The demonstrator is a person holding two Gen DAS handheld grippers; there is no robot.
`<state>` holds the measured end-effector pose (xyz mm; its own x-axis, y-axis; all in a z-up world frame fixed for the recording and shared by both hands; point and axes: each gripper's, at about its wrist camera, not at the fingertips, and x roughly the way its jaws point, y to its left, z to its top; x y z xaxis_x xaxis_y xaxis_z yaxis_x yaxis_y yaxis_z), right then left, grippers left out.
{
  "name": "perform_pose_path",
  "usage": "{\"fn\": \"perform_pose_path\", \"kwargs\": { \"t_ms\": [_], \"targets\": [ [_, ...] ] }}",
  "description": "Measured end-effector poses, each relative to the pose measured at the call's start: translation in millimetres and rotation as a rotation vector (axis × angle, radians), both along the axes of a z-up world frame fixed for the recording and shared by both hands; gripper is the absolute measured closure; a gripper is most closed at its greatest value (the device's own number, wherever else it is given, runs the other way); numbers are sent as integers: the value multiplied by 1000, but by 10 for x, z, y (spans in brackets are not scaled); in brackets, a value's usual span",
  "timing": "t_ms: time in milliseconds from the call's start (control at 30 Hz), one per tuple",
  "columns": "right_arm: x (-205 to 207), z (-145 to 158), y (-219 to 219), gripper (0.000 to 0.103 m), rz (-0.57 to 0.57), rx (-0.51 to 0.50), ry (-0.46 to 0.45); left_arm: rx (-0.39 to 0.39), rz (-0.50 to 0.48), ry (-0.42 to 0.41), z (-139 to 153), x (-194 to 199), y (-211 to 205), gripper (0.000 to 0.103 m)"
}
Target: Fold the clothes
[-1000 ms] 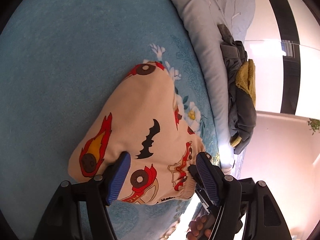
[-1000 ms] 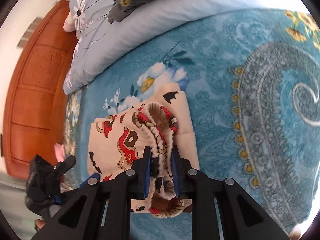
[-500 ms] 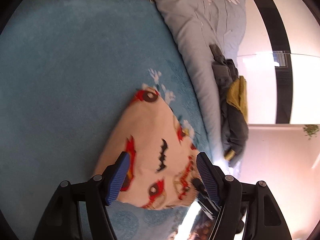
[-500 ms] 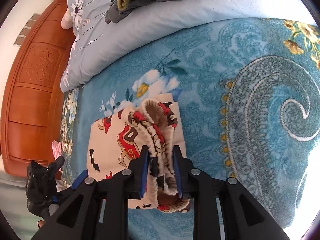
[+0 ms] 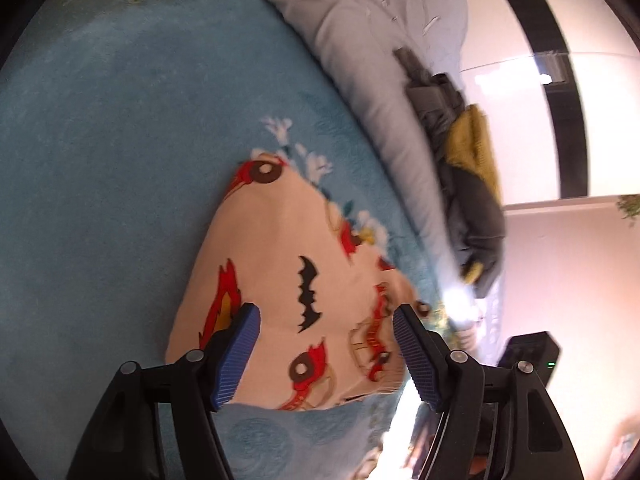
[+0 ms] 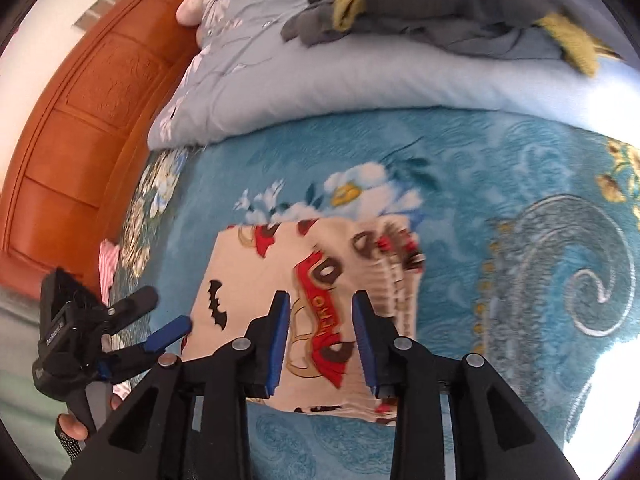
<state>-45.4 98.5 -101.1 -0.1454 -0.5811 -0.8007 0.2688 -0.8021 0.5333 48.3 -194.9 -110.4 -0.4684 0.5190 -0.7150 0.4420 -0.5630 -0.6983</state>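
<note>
The left gripper [image 5: 326, 344] hangs above the near edge of the printed cream garment [image 5: 292, 280], its jaws wide apart and holding nothing. The garment lies folded flat on the blue blanket [image 5: 100, 160], in front of the grey quilt [image 6: 320, 80]. A second ago the right gripper [image 6: 320, 336] pinched the garment's bunched edge; now its jaws are opening and that edge has dropped flat (nothing sits between them). This fold looks done, so another grey piece from the pile of clothes [image 6: 440, 4] on the quilt may come next.

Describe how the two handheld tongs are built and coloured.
Both tongs, left and right, have black angular plastic frames with cut-out openings, silver pivot bolts, and blue ribbed pads lining the fingers. No cables or sleeves are visible.
</note>
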Motion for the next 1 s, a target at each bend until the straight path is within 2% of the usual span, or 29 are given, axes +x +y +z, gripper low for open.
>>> {"fn": "perform_pose_path", "kwargs": {
  "t_ms": [67, 167, 300, 400, 467, 533, 633, 733, 833, 1000],
  "targets": [
    [2, -36, 25, 70, -24, -11, -2, -12, 22, -35, -47, 31, -34, 30],
    [-32, -153, 117, 70, -68, -25, -33, 13, 70, -65, -133, 60, -106, 30],
    [-35, -290, 112, 70, -69, -17, -51, 31, 96, -90, -179, 61, -148, 30],
    [-53, -284, 86, 70, -68, -11, -53, 53, 98, -62, -144, 88, -161, 30],
    [-56, -228, 111, 70, -70, -24, -56, 106, 126, 17, -81, 158, -221, 30],
    [-28, -162, 172, 68, -77, -52, -40, 139, 187, 76, -27, 278, -321, 28],
    [33, -101, 370, 64, -111, -77, -19, 215, 273, 83, -104, 418, -525, 20],
    [83, -133, 607, 63, -166, -107, -42, 184, 274, 15, -228, 395, -688, 19],
    [108, -268, 753, 63, -194, -125, -98, 84, 199, -47, -349, 284, -746, 18],
    [141, -507, 800, 63, -224, -191, -176, 107, 40, -43, -438, 77, -649, 13]
  ]
}}
